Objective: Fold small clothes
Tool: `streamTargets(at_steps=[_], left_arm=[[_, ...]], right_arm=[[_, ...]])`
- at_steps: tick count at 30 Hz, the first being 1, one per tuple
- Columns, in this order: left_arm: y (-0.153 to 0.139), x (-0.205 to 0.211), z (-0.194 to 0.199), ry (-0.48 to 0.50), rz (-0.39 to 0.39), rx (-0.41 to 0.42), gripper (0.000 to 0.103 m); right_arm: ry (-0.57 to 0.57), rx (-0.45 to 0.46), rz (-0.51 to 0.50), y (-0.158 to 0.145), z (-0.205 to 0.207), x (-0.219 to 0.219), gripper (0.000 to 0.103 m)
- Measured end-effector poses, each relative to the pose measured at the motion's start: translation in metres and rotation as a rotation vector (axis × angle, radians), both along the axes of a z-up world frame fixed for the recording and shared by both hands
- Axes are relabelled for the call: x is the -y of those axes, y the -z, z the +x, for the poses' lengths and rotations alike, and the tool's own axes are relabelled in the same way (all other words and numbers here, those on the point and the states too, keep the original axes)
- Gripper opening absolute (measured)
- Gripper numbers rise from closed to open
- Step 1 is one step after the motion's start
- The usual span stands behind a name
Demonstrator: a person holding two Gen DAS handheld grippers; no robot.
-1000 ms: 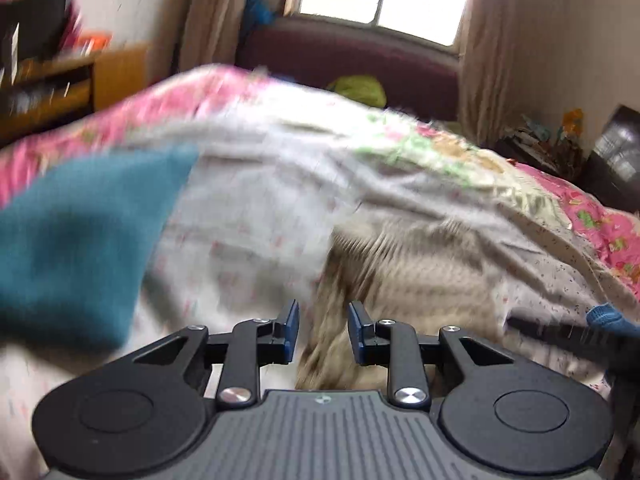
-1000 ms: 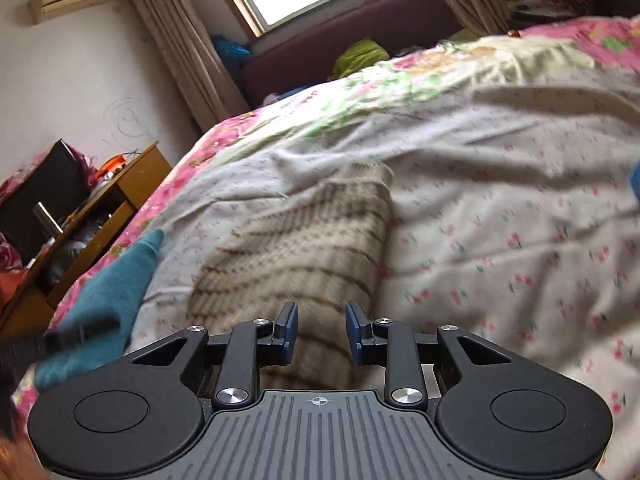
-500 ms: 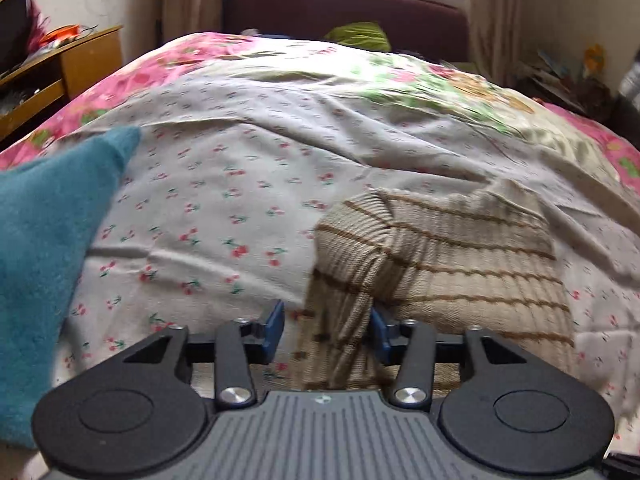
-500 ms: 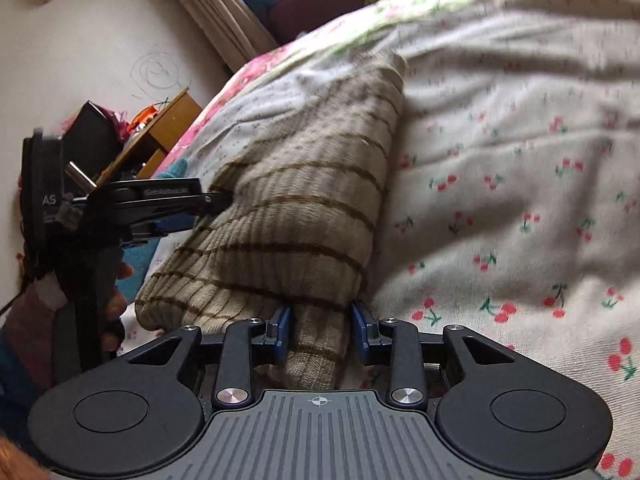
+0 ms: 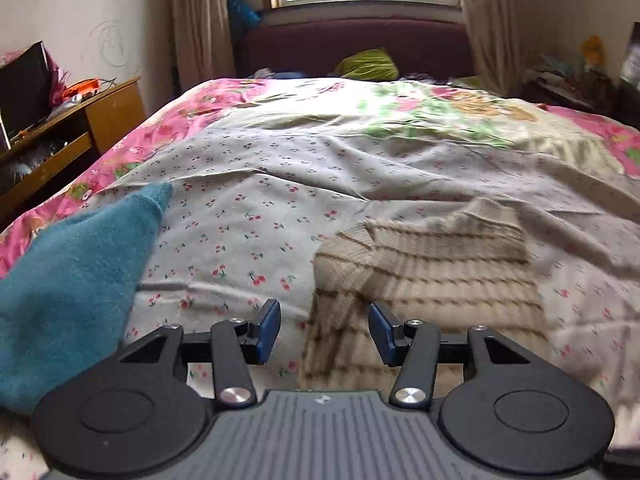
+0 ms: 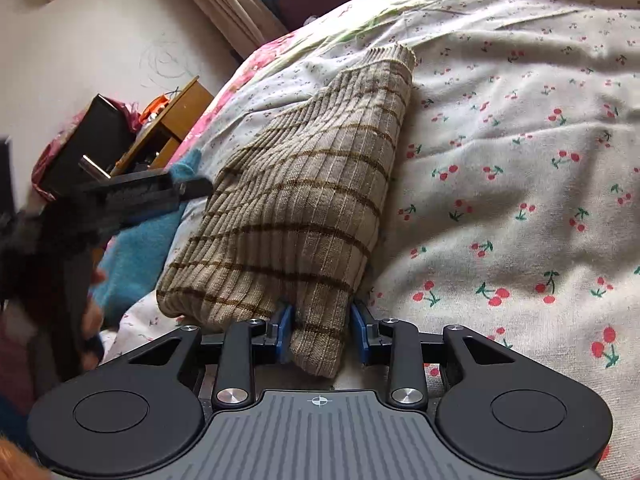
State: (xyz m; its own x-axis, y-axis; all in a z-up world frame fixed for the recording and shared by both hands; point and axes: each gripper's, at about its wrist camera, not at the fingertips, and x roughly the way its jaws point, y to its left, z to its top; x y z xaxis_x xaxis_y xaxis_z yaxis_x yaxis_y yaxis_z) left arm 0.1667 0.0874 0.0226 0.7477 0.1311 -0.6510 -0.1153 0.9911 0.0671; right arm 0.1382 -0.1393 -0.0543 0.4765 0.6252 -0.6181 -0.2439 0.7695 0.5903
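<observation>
1. Your left gripper (image 5: 324, 330) is spread apart with nothing clamped. Its jaws have just been opening; the edge of the striped knit garment (image 5: 424, 276) lies below the gap, but neither pad presses on it.
2. Your right gripper (image 6: 322, 332) straddles the near corner of that same garment (image 6: 296, 208). The left pad touches the knit. On the right there looks to be a slim gap, so I can't tell whether it really clamps.
3. The garment is beige rib knit with brown stripes, folded into a thick bundle, lying on the cherry-print sheet (image 6: 520, 160). In the right wrist view its narrow ribbed end points away toward the headboard side.
4. A teal cloth (image 5: 76, 280) lies on the sheet on the left side of the garment, apart from it.
5. In the right wrist view your left gripper (image 6: 188, 190) shows blurred at the left edge, its tip just beside the garment's left side, with the teal cloth (image 6: 136, 248) behind it.
6. A wooden cabinet (image 5: 76, 128) stands beside the bed, off to the left.
</observation>
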Motion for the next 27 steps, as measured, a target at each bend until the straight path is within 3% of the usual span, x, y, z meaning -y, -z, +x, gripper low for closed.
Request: streamTargets(at_steps=[4,10,13,20,27], left_arm=[[0.013,-0.002,-0.018,-0.013,0.04,-0.059,0.061],[0.036,-0.038,-0.02,-0.207,0.072,-0.163,0.06],[0.035,-0.052,-0.026,-0.248,-0.014,-0.162,0.058],[0.0,-0.022,-0.039,-0.103,0.029,-0.021,0.058],[0.001,0.008,0.031,-0.014,0.049,-0.012,0.059]], right_arm=[[-0.004,-0.003,-0.005,-0.001,0.0,-0.002,0.032],[-0.009,-0.009,-0.011,0.001,0.0,0.002,0.032],[-0.008,-0.002,-0.008,-0.001,-0.003,0.004,0.032],[-0.004,0.0,-0.003,-0.001,-0.008,0.007,0.032],[-0.003,-0.003,0.011,0.002,-0.006,0.008,0.031]])
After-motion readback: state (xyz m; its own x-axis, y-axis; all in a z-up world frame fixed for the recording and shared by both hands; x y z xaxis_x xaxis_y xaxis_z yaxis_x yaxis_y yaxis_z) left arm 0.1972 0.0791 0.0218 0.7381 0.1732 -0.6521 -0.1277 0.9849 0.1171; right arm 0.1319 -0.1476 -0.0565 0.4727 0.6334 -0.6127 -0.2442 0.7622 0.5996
